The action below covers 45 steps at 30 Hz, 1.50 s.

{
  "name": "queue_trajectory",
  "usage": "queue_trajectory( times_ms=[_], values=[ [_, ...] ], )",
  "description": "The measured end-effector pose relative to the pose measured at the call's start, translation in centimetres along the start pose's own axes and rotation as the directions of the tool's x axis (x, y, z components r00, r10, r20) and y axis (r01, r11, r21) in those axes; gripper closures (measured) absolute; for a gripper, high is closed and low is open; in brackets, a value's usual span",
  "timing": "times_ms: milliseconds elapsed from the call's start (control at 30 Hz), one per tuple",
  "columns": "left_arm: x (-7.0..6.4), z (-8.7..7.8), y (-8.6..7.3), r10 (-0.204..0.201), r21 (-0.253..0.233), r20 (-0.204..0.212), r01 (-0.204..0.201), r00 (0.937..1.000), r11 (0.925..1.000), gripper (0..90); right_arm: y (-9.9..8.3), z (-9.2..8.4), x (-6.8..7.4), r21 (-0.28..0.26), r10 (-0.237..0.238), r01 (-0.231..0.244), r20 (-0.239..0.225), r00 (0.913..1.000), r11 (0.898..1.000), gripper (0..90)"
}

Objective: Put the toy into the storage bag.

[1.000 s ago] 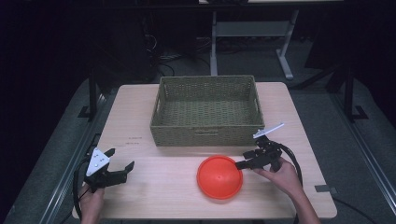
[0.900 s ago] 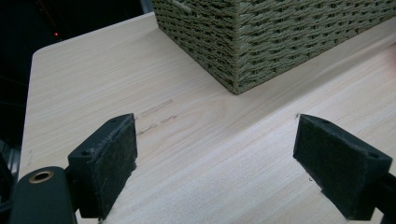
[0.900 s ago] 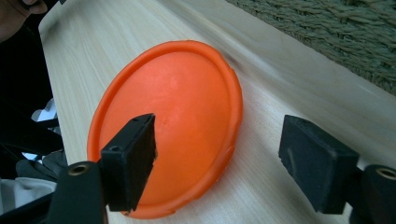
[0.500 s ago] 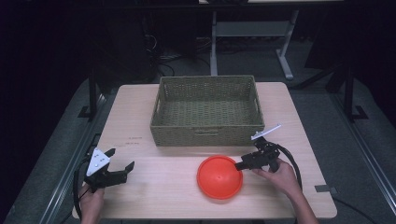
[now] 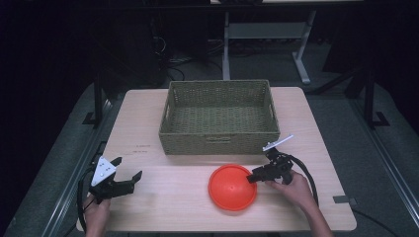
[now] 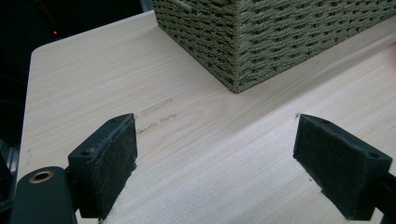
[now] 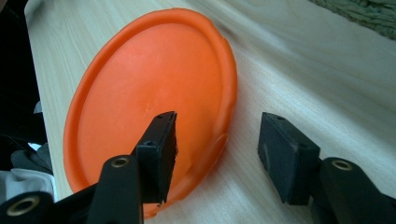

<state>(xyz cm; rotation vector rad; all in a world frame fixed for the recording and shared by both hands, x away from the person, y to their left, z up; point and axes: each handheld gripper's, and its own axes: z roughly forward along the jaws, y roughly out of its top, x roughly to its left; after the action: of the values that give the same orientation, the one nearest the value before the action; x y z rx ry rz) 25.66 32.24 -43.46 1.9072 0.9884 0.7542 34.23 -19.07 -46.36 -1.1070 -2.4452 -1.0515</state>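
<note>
An orange disc [image 5: 232,187] lies dome-up on the wooden table [image 5: 168,202], near the front at the middle. My right gripper [image 5: 252,177] reaches its right rim from the right. In the right gripper view, one pad hangs over the disc [image 7: 149,93] and the other stands over the table, so the rim lies between them. The right gripper [image 7: 217,149] has just been closing, and a gap still shows at both pads. My left gripper [image 5: 129,168] rests at the front left, jaws wide apart. In its own view the left gripper [image 6: 215,163] has bare wood between its pads.
A woven olive basket [image 5: 217,140] stands at the back middle of the table, empty inside; its corner [image 6: 261,42] shows ahead of the left gripper. Faint pencil marks [image 6: 156,114] lie on the wood. The right gripper's cable [image 5: 309,180] loops by the hand.
The right gripper's jaws have narrowed around the disc's right rim. The hand barely shifted. The left gripper and the disc have stayed where they were.
</note>
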Motion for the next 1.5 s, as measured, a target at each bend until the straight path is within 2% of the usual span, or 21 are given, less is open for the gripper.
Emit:
queue_trajectory(
  times_ms=[100, 433, 467, 633, 767, 1033, 1200, 1267, 1300, 1433, 1500],
  values=[
    [0.0, 0.0, 0.0, 0.0, -0.002, 0.001, 0.0, 1.0, 1.0, 13.0, 0.0, 0.2, 0.0, 0.003, 0.004, -0.004, -0.011, 0.9999, 1.0, 48.0],
    [0.0, 0.0, 0.0, 0.0, 0.001, 0.0, 0.0, 1.0, 1.0, 13.0, 0.2, 0.8, 0.3, 0.009, -0.024, 0.024, -0.025, 0.9994, 1.0, 57.6],
    [0.0, 0.0, 0.0, -0.001, 0.0, 0.0, 0.001, 1.0, 1.0, 13.0, 0.2, 0.9, 0.3, 0.006, -0.037, 0.037, -0.026, 0.999, 0.999, 58.7],
    [0.0, 0.0, 0.0, -0.004, 0.001, 0.0, 0.004, 1.0, 1.0, 13.0, 0.4, 0.9, 0.6, 0.013, -0.049, 0.049, 0.017, 0.9986, 0.999, 67.0],
    [0.0, 0.0, 0.0, -0.006, 0.0, 0.001, 0.006, 1.0, 1.0, 13.0, 0.5, 0.8, 0.7, 0.009, -0.052, 0.051, 0.013, 0.9986, 0.999, 70.0],
    [0.0, 0.0, 0.0, -0.003, -0.001, 0.003, 0.003, 1.0, 1.0, 13.0, 0.5, -0.2, 0.5, -0.035, -0.015, 0.014, -0.041, 0.9991, 0.999, 80.2],
    [0.0, 0.0, 0.0, 0.002, 0.001, 0.004, -0.002, 1.0, 1.0, 13.0, 0.5, -0.7, 1.1, -0.044, -0.013, 0.012, -0.037, 0.9992, 0.999, 81.3],
    [0.0, 0.1, 0.0, 0.001, 0.001, 0.004, -0.001, 1.0, 1.0, 13.0, 0.4, -1.0, 1.2, -0.069, -0.005, 0.0, -0.071, 0.9974, 0.998, 81.8],
    [0.0, 0.0, 0.0, 0.002, 0.001, 0.003, -0.002, 1.0, 1.0, 13.0, 0.5, -1.4, 1.4, -0.088, -0.006, -0.002, -0.091, 0.9959, 0.996, 81.9],
    [0.0, 0.0, 0.0, -0.003, 0.006, 0.003, 0.003, 1.0, 1.0, 13.0, 0.8, -2.4, 2.1, -0.109, -0.021, 0.01, -0.101, 0.9947, 0.994, 82.1],
    [0.0, 0.0, 0.0, -0.004, 0.004, 0.002, 0.004, 1.0, 1.0, 13.0, 1.0, -3.0, 2.6, -0.11, -0.03, 0.02, -0.088, 0.9957, 0.994, 82.1]
  ],
)
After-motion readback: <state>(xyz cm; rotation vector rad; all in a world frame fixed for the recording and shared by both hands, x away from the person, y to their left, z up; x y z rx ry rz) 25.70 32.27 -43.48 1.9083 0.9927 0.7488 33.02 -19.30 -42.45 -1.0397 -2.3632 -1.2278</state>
